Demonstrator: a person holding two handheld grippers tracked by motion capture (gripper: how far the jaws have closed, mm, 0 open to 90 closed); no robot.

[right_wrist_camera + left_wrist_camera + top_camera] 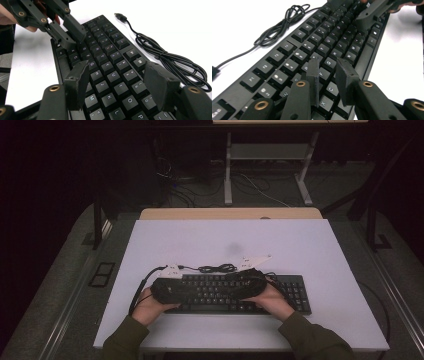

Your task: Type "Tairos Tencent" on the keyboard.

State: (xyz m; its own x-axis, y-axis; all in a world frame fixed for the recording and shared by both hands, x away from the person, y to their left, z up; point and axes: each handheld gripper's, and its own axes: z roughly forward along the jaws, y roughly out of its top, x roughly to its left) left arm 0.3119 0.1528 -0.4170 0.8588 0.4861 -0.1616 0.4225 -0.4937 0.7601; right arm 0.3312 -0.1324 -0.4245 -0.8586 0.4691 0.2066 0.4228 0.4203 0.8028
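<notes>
A black keyboard (295, 292) lies across the near half of the white table (225, 240). Its cable (217, 268) sits coiled just behind it, with the plug (120, 17) lying loose. My left gripper (197, 292) hovers low over the left letter keys (327, 61), its jaws a narrow gap apart with nothing between them. My right gripper (225, 290) faces it from the right, above the middle keys (117, 63), jaws wide apart and empty. In the right gripper view the left gripper (76, 40) hangs over the far-left keys.
Bare white tabletop surrounds the keyboard on the far side and on both ends. A wooden desk edge (230, 213) runs behind the white board. Beyond it, a metal table frame (228, 170) and loose floor cables (260, 185) sit in the dark.
</notes>
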